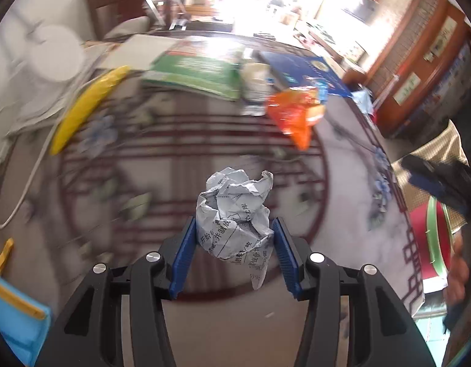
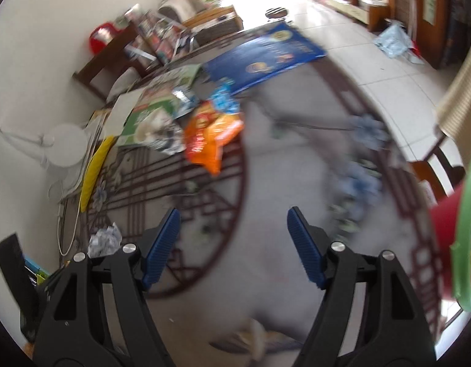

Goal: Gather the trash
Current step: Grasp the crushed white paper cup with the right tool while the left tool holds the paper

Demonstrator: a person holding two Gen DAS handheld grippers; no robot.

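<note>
I see patterned table [image 1: 351, 165] in cluttered tiled room, blurred. Red bin with green rim [image 2: 461, 229] at table's right edge, contents hidden. My left gripper [image 1: 233, 231] clamps crumpled paper ball [image 1: 235, 211] above table. My right gripper [image 2: 233, 214] gapes wide, holding nothing.

A patterned tablecloth [image 1: 162, 159] with dark red lattice lines and blue flowers covers the table. Along its far side lie a green-covered book [image 1: 195, 72] and a dark blue box [image 2: 266, 53]. A white desk fan [image 2: 65, 145] stands at the left edge, a white cable [image 1: 18, 183] trailing nearby. A wooden chair [image 1: 125, 3] sits behind, somewhat blurred.
</note>
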